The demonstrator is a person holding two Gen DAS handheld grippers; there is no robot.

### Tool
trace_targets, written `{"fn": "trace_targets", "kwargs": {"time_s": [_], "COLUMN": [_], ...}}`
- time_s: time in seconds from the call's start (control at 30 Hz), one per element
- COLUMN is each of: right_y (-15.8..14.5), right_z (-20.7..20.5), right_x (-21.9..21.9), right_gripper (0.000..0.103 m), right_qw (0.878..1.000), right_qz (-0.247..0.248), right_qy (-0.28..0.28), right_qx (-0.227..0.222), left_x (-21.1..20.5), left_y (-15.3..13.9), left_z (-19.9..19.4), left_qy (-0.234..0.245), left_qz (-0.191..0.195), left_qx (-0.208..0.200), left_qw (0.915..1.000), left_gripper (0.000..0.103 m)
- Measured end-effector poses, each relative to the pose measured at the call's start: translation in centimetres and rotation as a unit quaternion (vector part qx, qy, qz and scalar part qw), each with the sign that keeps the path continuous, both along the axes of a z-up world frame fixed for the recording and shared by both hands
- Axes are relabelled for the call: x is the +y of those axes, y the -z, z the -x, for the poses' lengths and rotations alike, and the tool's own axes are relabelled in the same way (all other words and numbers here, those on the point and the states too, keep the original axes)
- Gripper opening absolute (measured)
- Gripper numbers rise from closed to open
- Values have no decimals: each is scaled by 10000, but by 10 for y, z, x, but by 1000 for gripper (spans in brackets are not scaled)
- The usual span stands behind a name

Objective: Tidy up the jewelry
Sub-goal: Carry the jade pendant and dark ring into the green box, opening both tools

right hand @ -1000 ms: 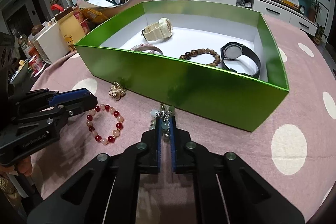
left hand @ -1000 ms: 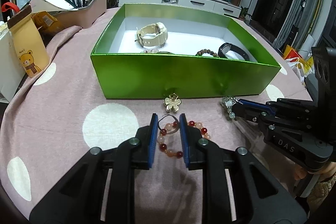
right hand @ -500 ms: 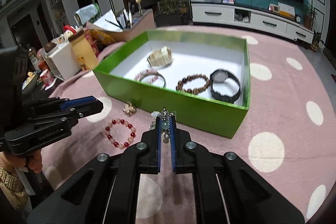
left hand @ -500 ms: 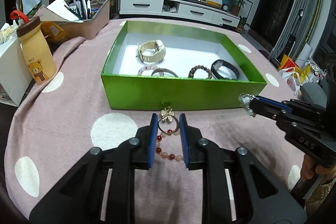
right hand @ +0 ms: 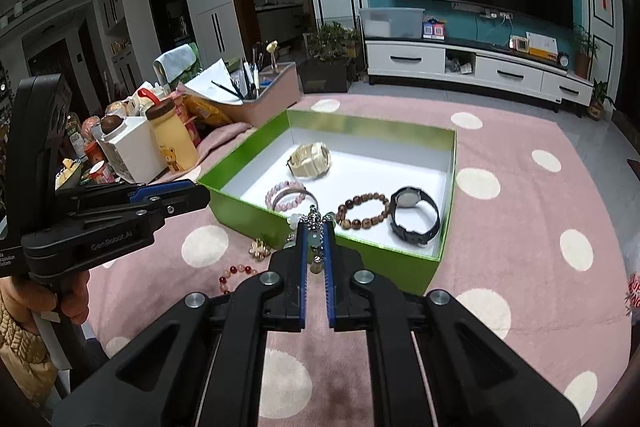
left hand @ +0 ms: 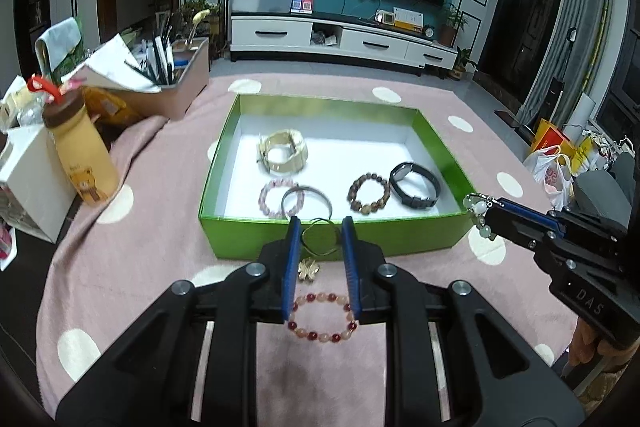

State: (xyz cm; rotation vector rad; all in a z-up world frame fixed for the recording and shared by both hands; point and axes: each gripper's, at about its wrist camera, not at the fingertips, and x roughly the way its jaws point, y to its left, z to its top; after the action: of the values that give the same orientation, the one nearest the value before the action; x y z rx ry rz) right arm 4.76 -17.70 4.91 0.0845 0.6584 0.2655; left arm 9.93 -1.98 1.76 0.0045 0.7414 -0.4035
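The green box lies open on the pink cloth and holds a cream watch, a pink bead bracelet, a metal bangle, a brown bead bracelet and a black watch. My left gripper is shut on a thin gold ring bangle, raised above the cloth before the box's front wall. My right gripper is shut on a silver and pale green bead charm bracelet, held over the front wall. A red bead bracelet and a gold flower brooch lie on the cloth.
A yellow bear bottle, a white carton and a pen-filled organizer crowd the table's left side. Bags sit on the floor at right. A TV cabinet stands behind.
Both grippers rose well above the cloth with their pieces. The gold bangle left the cloth in my left gripper. The right gripper carried the charm bracelet up and over the box's front wall.
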Motion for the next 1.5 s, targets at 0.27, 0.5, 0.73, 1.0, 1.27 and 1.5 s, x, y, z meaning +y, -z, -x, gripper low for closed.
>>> {"fn": "trace_targets", "kwargs": {"time_s": [0.27,0.5,0.73,1.0,1.27,1.5], "right_y": [-13,-22,-25,-22,-19,-11], "right_z": [-6,-16,-28,-47,-68,-87], "right_x": [-3,-6,-12,-22,-28,-34], "right_gripper": [7,7,7,7,7,7], "right_qw": [9998,9995,9994,9994,9993,9992], "right_qz": [50,82,78,26,16,27], "right_qy": [-1,26,110,220,316,399], "right_qx": [-194,-299,-324,-263,-193,-81], "left_x": [-15,-29,-39,-48,-61,-74], "left_y": [-15,-24,-24,-22,-16,-4], "left_z": [-8,-21,-35,-53,-79,-102], "left_qy": [84,182,240,262,253,209], "left_qz": [-36,-83,-92,-145,-201,-319], "left_qx": [-128,-218,-186,-158,-32,114], "left_qw": [9999,9996,9995,9994,9995,9992], "left_gripper": [20,20,20,20,20,20]}}
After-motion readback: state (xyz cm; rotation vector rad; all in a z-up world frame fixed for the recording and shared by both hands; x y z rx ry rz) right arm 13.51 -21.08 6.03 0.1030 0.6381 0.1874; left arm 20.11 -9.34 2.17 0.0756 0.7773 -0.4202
